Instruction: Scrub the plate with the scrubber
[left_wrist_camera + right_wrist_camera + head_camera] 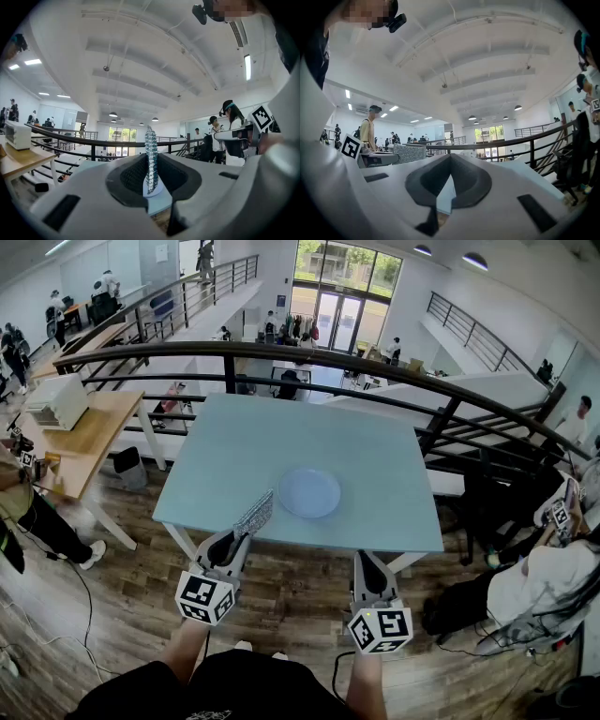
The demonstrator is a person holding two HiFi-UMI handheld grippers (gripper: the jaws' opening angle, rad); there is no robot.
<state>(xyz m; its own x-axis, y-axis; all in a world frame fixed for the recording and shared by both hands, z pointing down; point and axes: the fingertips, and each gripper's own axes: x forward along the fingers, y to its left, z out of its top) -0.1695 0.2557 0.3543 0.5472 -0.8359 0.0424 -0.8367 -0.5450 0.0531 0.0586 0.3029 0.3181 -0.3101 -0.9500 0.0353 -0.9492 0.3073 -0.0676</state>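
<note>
A round, pale translucent plate [309, 493] lies near the front edge of the light blue table [281, 446]. My left gripper [236, 538] is shut on a silvery mesh scrubber [254, 514], held just left of the plate over the table's front edge. In the left gripper view the scrubber [151, 140] stands edge-on between the pads, with the plate [157, 189] partly showing behind it. My right gripper [367, 562] is shut with nothing in it, below the front edge and to the plate's right. The right gripper view shows its jaws [450, 157] meeting, and the scrubber [410, 153] off to the left.
A black railing [375, 367] runs behind the table. A wooden desk [84, 432] with a white appliance [56, 401] stands to the left. People sit and stand at both sides. Wooden floor [291, 606] lies under the grippers.
</note>
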